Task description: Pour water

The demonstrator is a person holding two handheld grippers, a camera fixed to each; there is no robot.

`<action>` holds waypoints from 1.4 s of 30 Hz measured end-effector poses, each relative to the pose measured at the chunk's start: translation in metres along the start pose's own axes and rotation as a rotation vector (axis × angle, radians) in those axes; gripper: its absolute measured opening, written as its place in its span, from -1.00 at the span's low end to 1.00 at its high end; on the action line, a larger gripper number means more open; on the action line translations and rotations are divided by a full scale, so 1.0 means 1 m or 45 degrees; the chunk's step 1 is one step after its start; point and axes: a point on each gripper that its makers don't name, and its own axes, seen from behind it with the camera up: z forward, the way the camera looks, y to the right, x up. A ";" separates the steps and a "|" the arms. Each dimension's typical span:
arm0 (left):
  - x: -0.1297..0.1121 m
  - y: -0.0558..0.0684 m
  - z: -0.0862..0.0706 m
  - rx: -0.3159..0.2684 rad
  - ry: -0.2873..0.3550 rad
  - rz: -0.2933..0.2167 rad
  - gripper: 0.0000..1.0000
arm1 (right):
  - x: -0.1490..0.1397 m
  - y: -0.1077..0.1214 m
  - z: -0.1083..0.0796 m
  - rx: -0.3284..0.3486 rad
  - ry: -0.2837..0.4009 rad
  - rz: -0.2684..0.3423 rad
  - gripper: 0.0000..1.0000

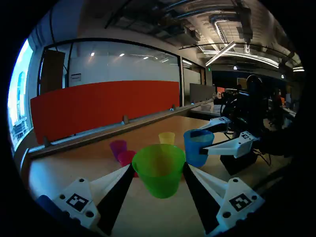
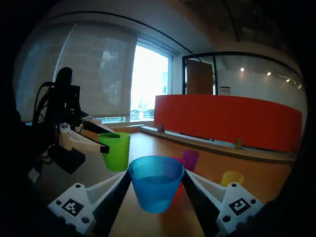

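In the left gripper view my left gripper point(image 1: 158, 170) is shut on a green cup point(image 1: 159, 169), held upright above the wooden table point(image 1: 59, 173). The right gripper point(image 1: 205, 144) shows farther off to the right, holding a blue cup point(image 1: 197, 147). In the right gripper view my right gripper point(image 2: 156, 185) is shut on the blue cup point(image 2: 156, 188), upright with water in it. The left gripper point(image 2: 103, 143) shows at the left there, gripping the green cup point(image 2: 115, 151).
A purple cup point(image 1: 118, 148), a pink cup point(image 1: 126, 157) and a yellow cup point(image 1: 166, 138) stand on the table behind the held cups. An orange partition point(image 1: 106, 104) runs along the table's far edge. The purple cup point(image 2: 190, 159) and yellow cup point(image 2: 232, 177) also show in the right gripper view.
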 end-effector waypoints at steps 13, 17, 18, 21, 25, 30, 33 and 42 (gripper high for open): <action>-0.018 0.012 -0.013 0.016 -0.011 -0.029 0.75 | 0.001 -0.019 0.005 0.038 -0.008 -0.027 0.84; -0.020 0.014 -0.016 0.018 0.011 -0.062 0.74 | 0.001 -0.024 0.007 0.051 -0.010 -0.036 0.83; -0.021 0.014 -0.017 0.019 0.016 -0.068 0.74 | 0.001 -0.025 0.007 0.053 -0.011 -0.039 0.84; -0.025 0.015 -0.018 0.021 0.018 -0.072 0.75 | 0.001 -0.028 0.007 0.059 -0.017 -0.048 0.84; -0.025 0.016 -0.021 0.026 0.034 -0.049 0.74 | 0.002 -0.031 0.007 0.066 -0.021 -0.059 0.84; -0.023 0.022 -0.023 0.017 0.058 -0.018 0.74 | 0.004 -0.033 0.007 0.071 -0.020 -0.065 0.84; -0.020 0.023 -0.024 0.022 0.077 -0.003 0.74 | 0.006 -0.034 0.007 0.072 -0.018 -0.067 0.84; -0.014 0.031 -0.024 0.015 0.127 -0.015 0.74 | 0.013 -0.036 0.008 0.085 -0.016 -0.093 0.84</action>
